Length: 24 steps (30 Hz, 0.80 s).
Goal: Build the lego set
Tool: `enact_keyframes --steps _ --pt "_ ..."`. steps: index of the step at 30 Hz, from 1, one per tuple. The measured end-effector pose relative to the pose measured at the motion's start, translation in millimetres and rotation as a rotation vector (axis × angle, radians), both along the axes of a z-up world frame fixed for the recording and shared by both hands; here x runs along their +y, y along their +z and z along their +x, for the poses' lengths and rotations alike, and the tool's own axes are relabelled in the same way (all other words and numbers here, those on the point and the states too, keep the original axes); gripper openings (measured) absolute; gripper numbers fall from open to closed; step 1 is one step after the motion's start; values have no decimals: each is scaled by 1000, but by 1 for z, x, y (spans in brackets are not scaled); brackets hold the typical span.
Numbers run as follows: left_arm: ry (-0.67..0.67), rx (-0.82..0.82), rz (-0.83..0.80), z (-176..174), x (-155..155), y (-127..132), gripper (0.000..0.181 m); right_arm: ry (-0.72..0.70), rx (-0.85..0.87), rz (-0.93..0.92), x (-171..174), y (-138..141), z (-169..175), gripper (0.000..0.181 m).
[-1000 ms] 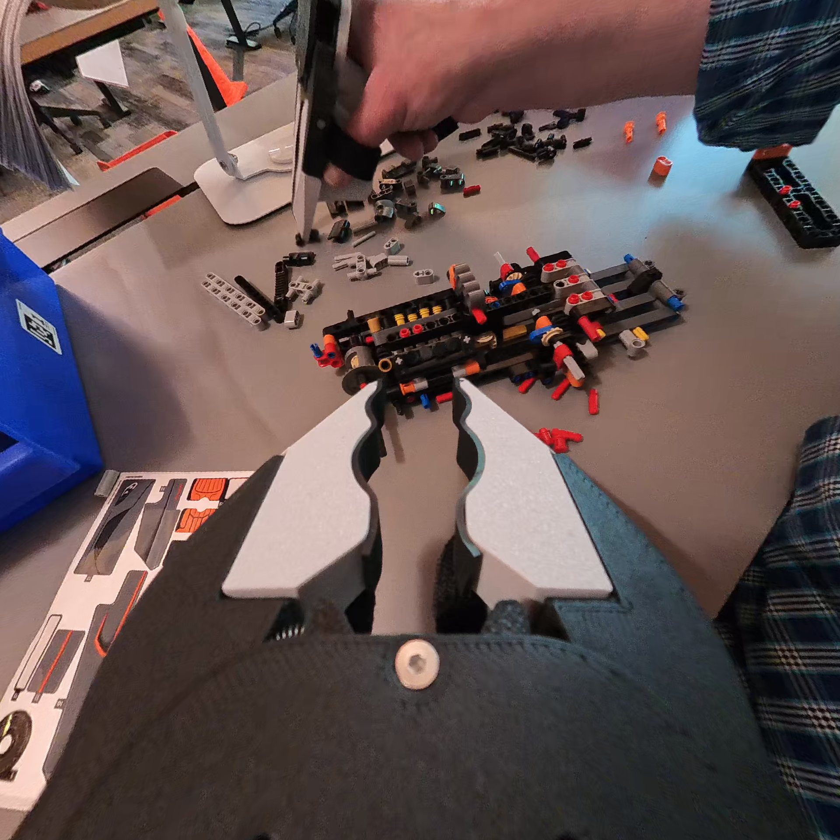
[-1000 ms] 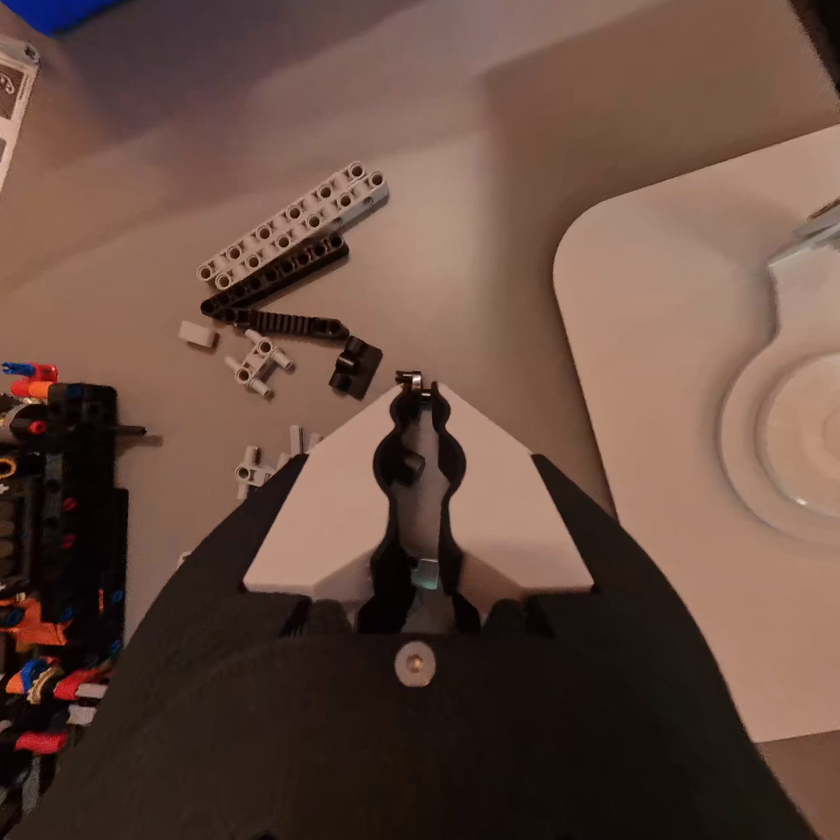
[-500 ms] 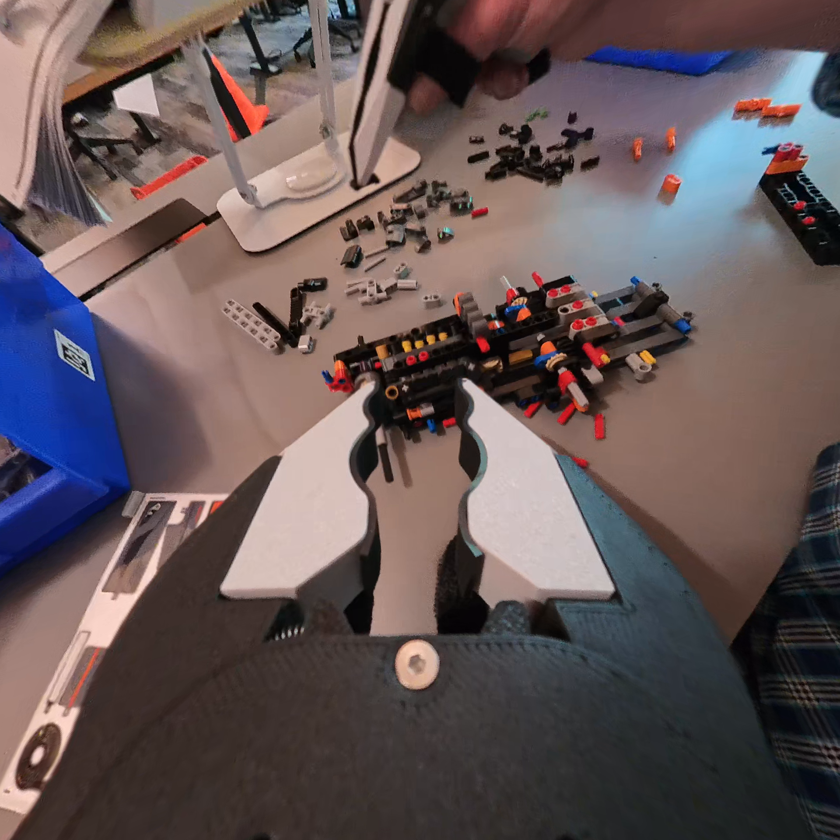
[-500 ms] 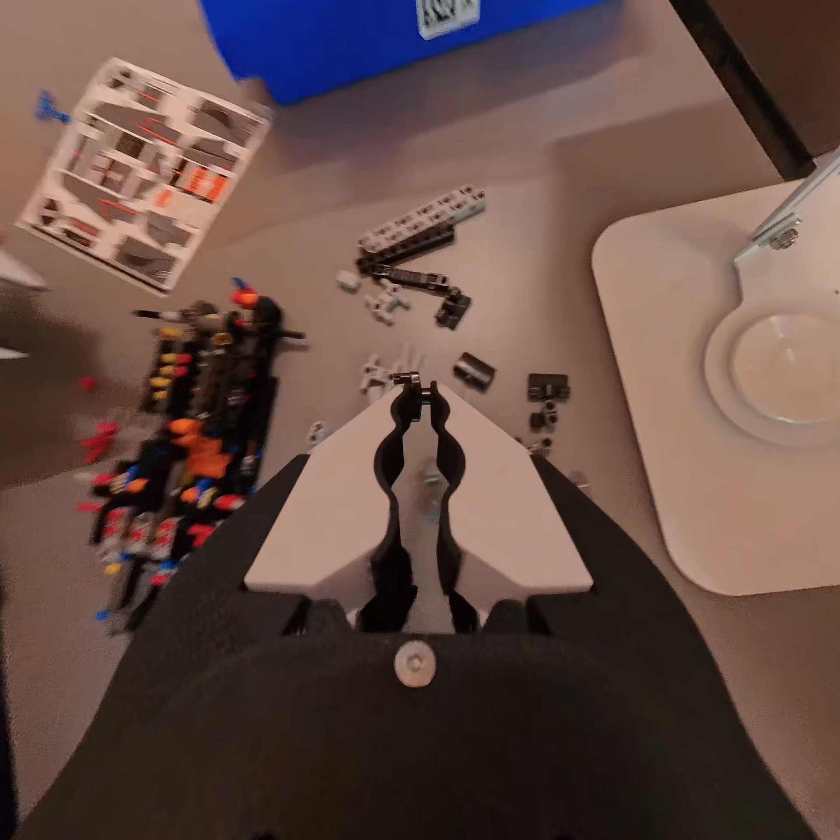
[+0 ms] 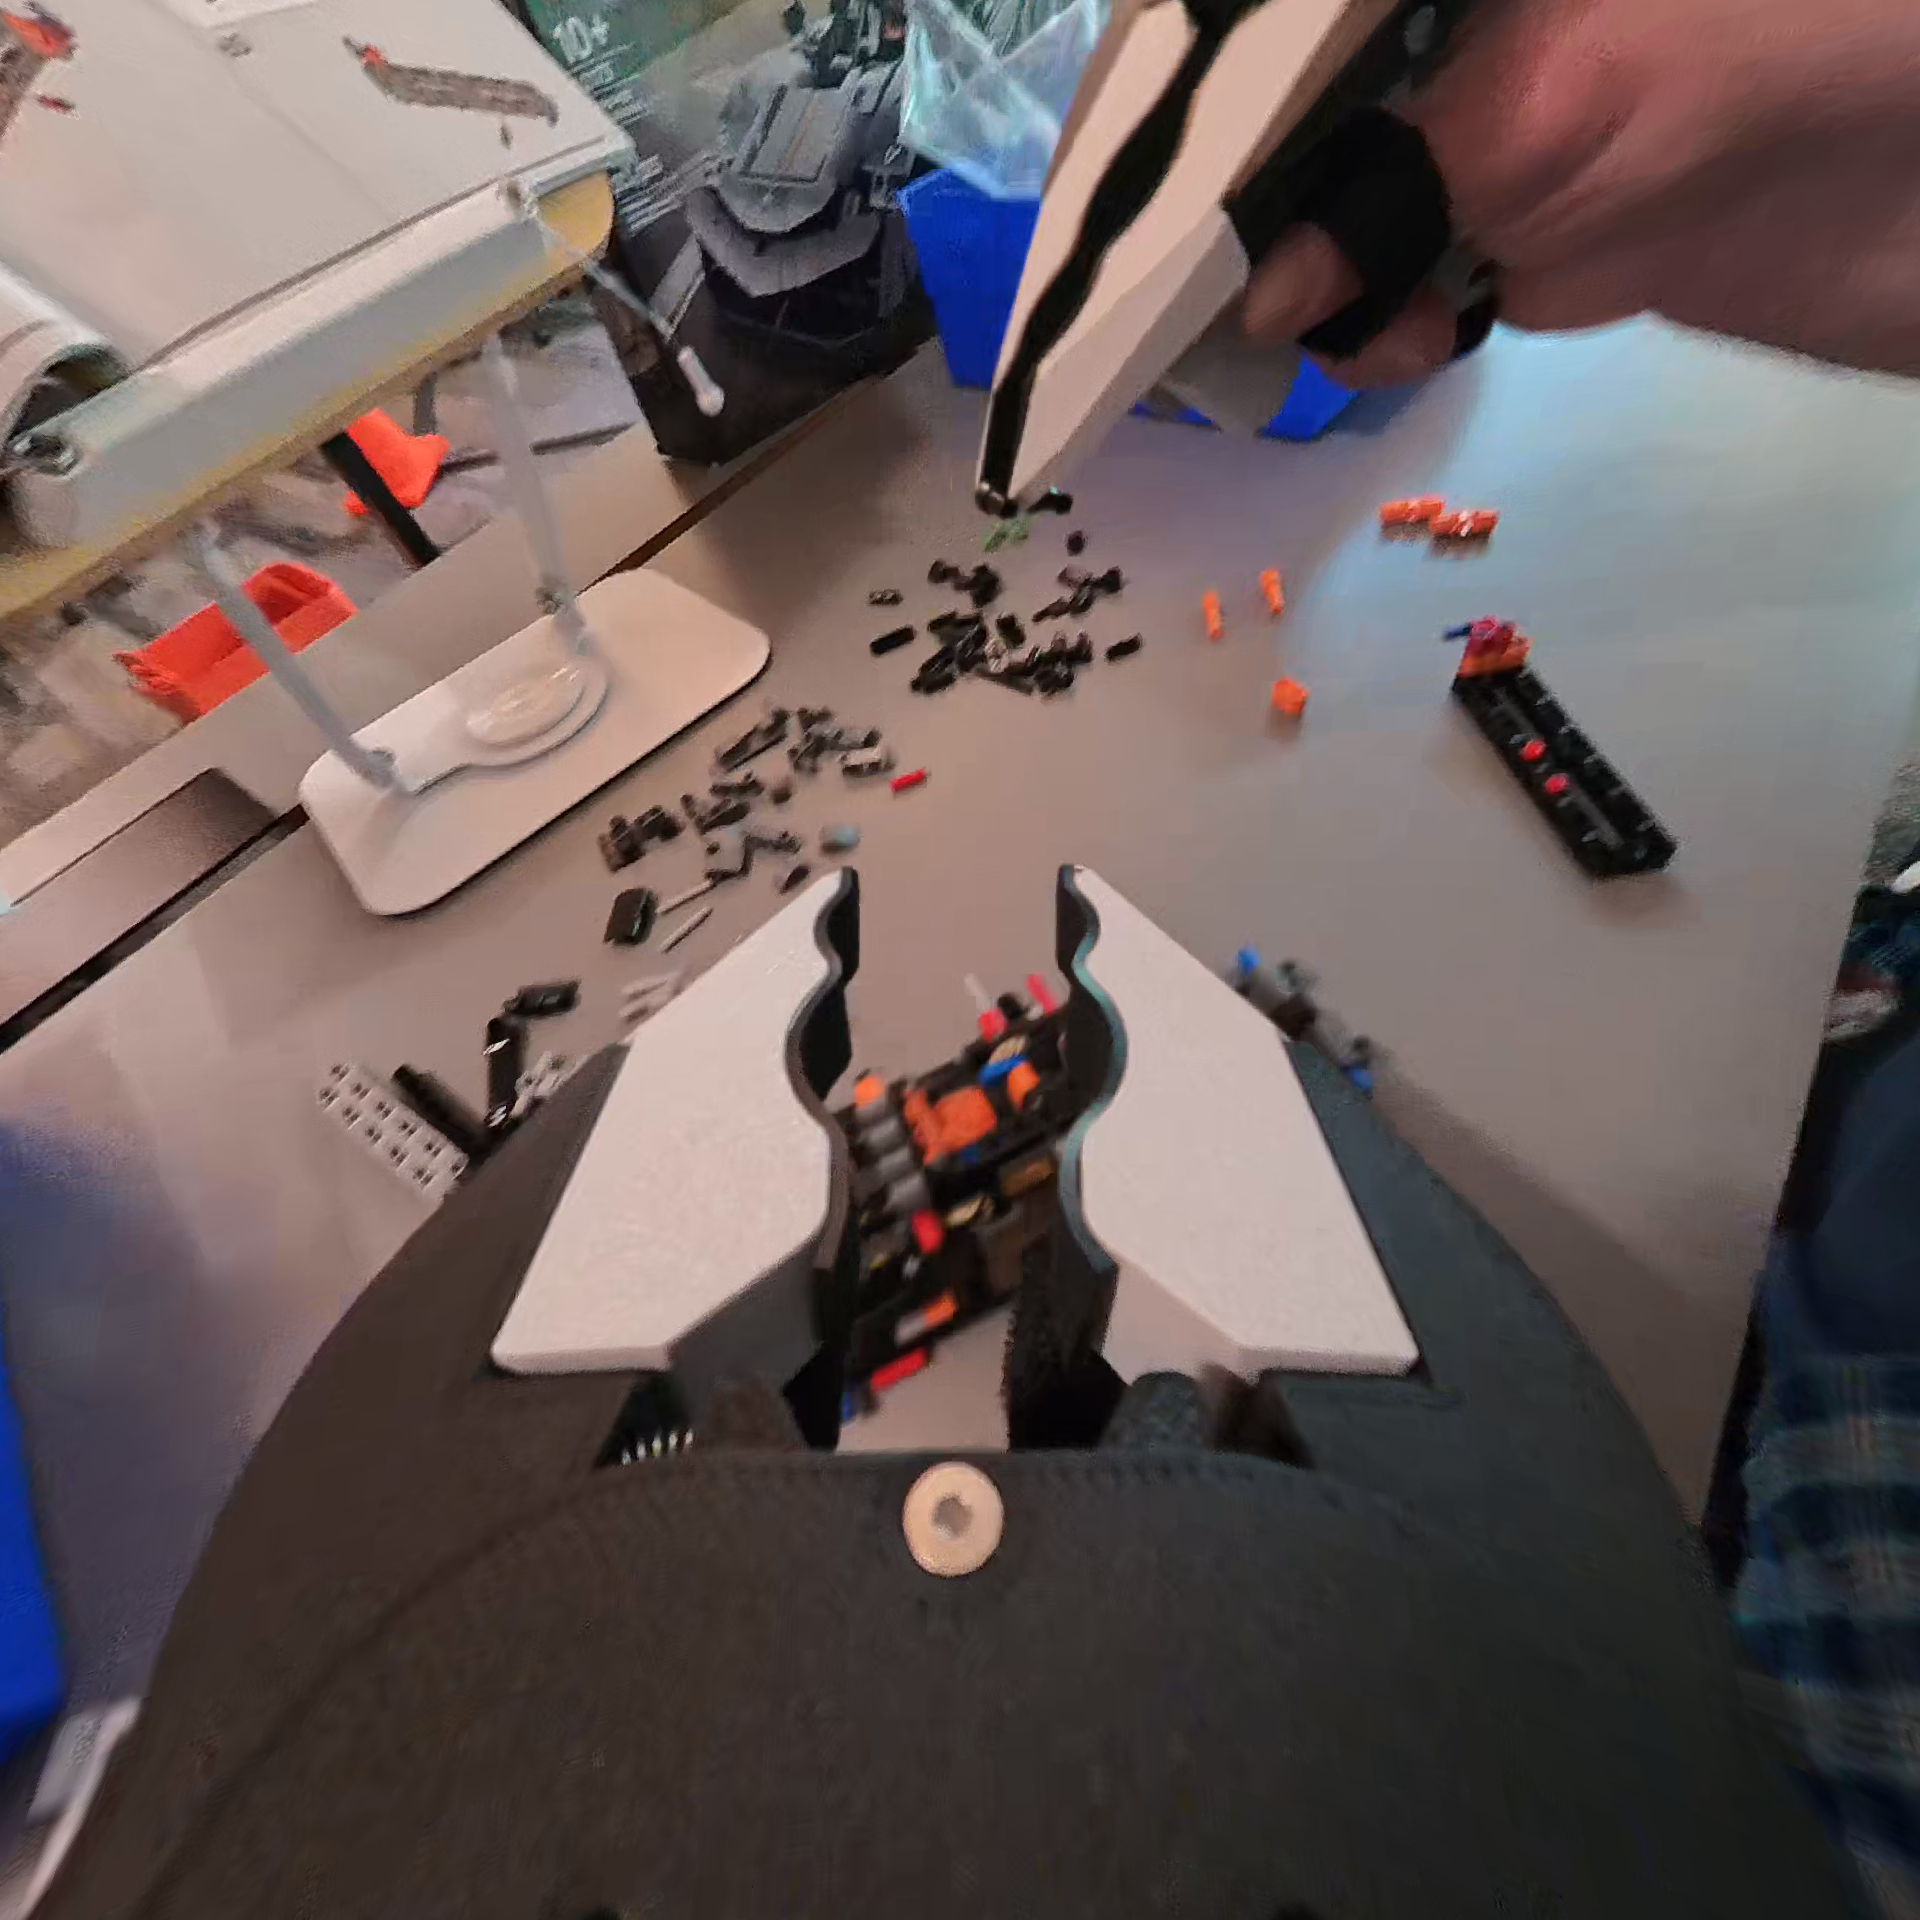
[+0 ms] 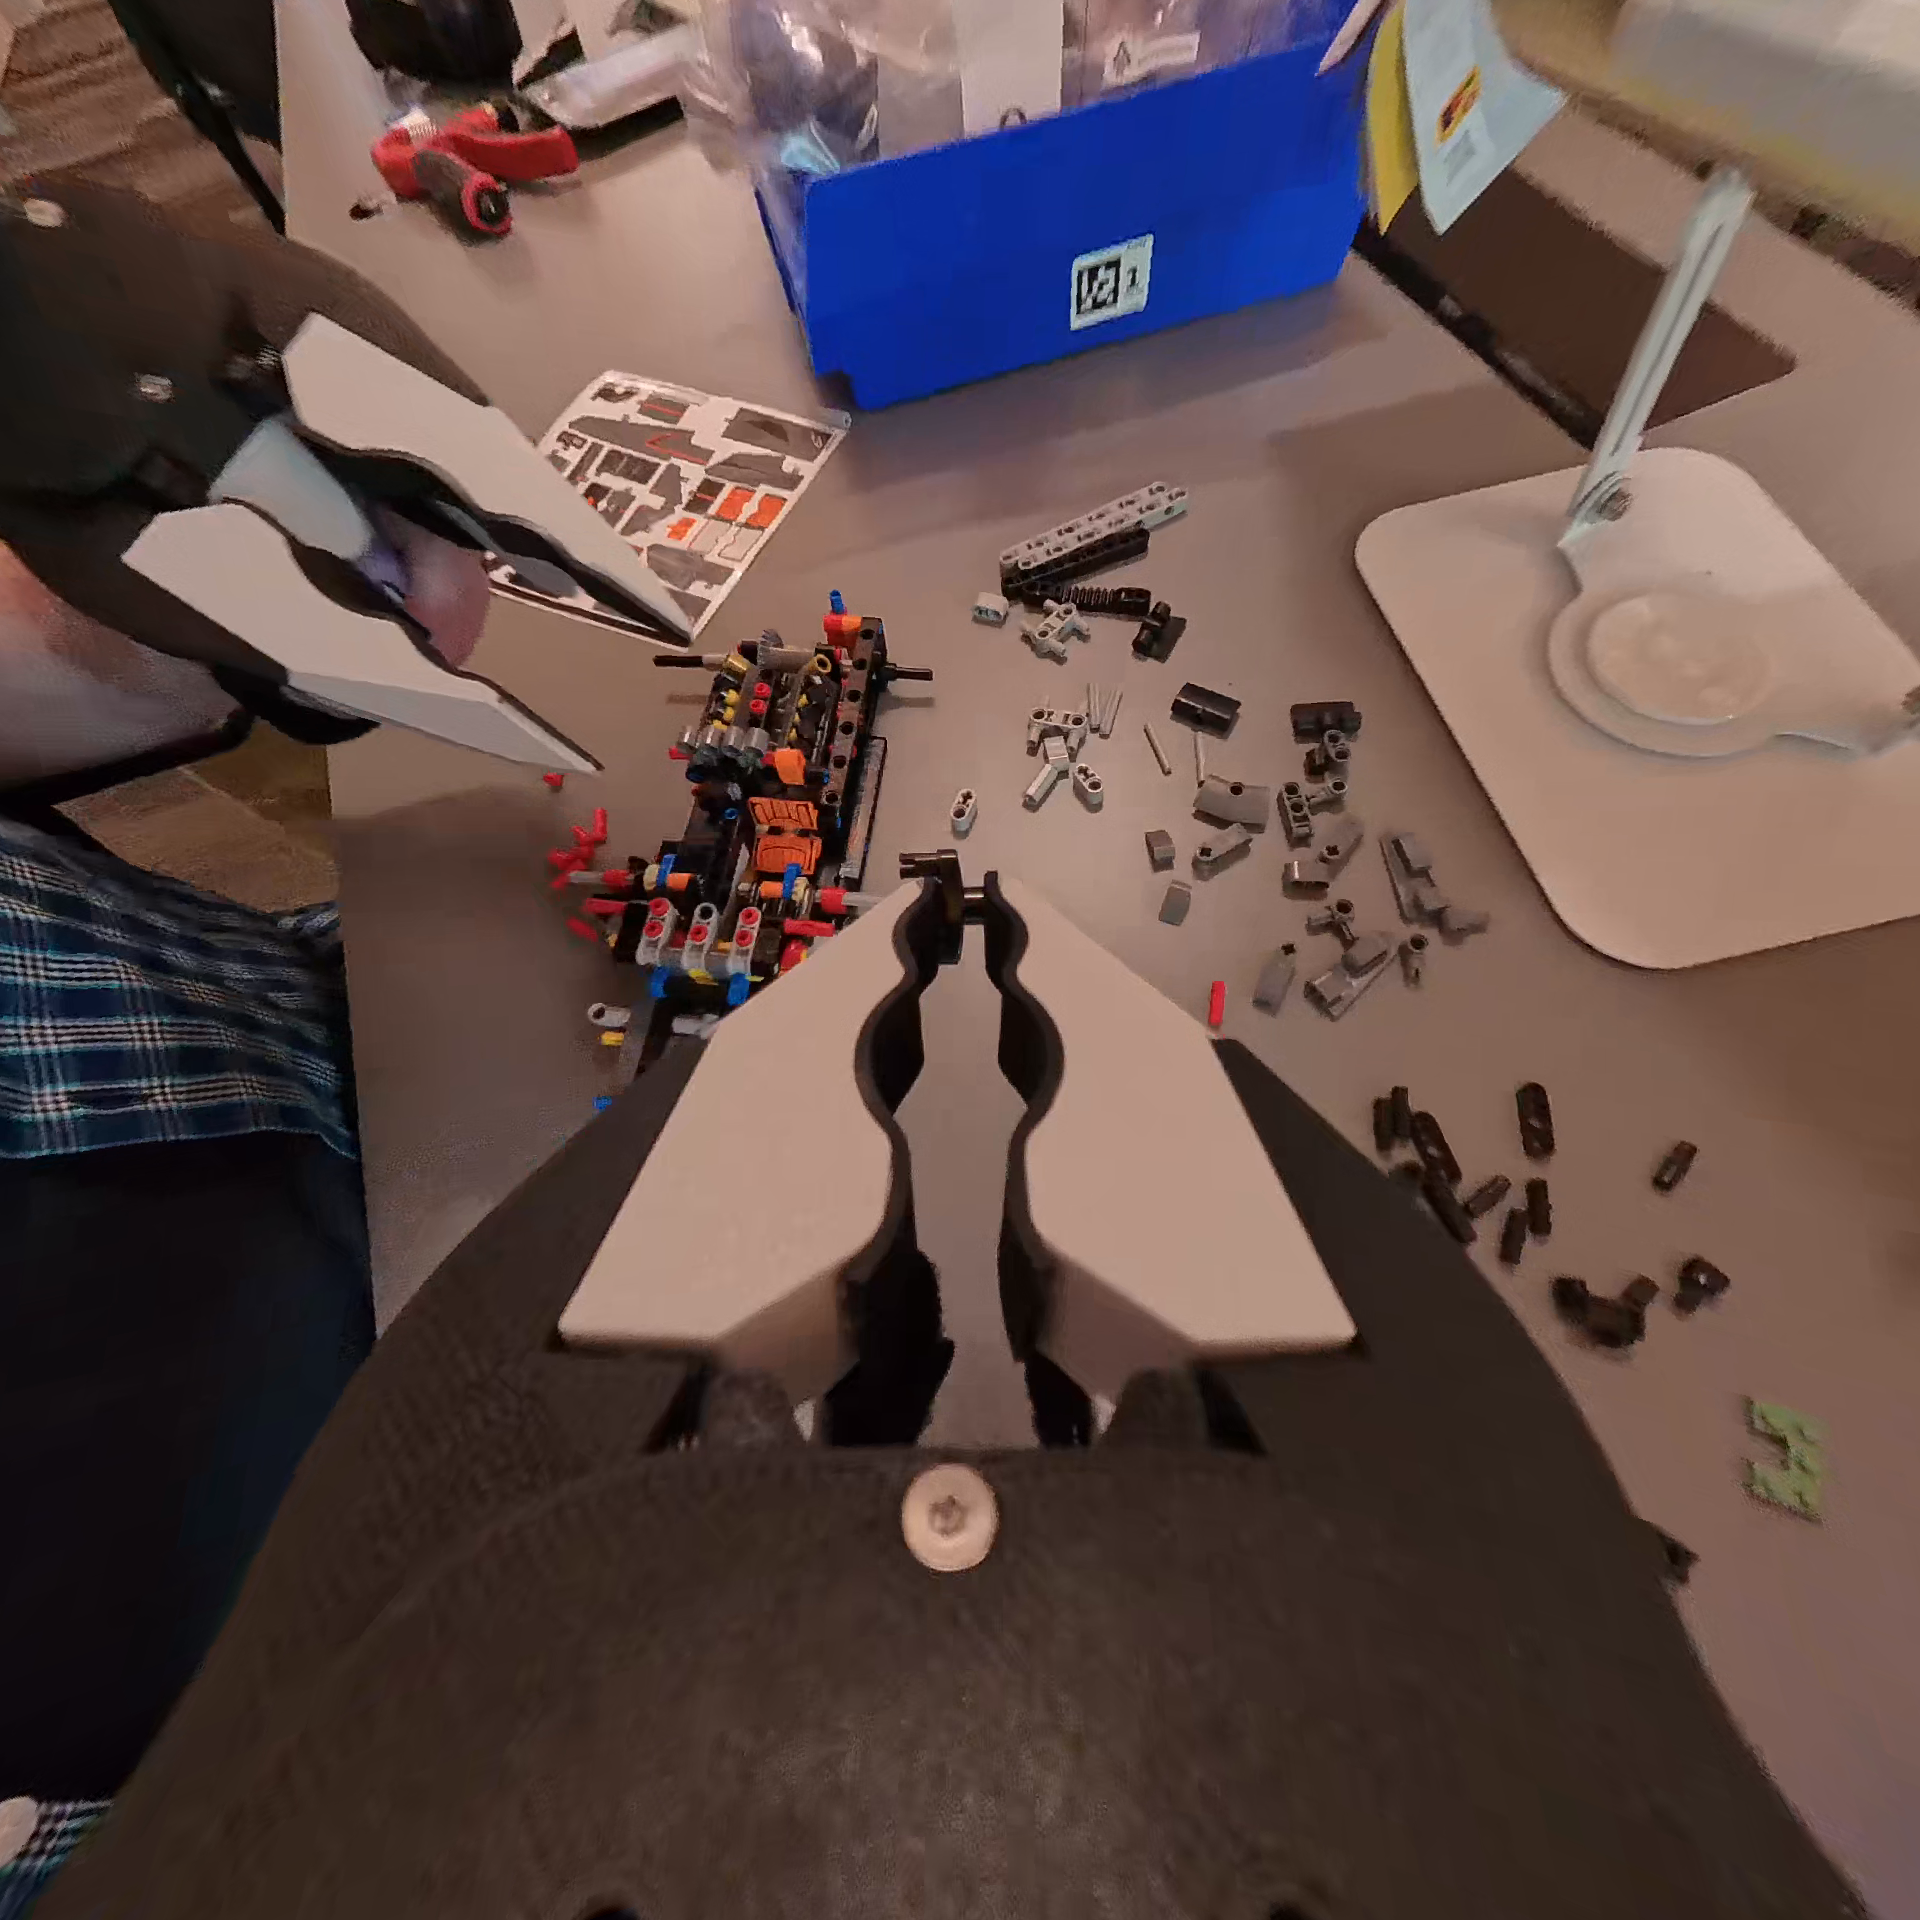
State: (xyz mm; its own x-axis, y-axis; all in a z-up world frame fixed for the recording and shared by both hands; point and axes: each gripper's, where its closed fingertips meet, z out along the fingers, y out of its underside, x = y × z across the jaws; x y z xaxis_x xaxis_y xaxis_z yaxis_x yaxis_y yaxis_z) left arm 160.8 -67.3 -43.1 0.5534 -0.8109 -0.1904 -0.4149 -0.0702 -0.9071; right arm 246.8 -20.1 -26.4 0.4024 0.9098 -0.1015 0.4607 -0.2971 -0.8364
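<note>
On the grey table, centre of the right wrist view, lies the half-built lego chassis, black frame with orange, red and blue parts. Right gripper: fingers clenched on a small black connector piece, held above the table just at 3 o'clock of the chassis's near end. Left gripper: fingers spread wide, nothing between them, hanging over the chassis, which shows through the gap. Loose grey pieces scattered at 3 o'clock of the chassis; black pins toward 4 o'clock. Sticker sheet at 11 o'clock, blue bin at 12 o'clock, white stand base far at 3 o'clock.
</note>
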Motion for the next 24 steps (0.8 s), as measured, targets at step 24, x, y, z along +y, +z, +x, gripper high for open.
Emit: enact_keyframes --steps 24 --pt "-277 137 -242 102 -84 -52 46 -324 -249 -90 -107 -92 177 5"
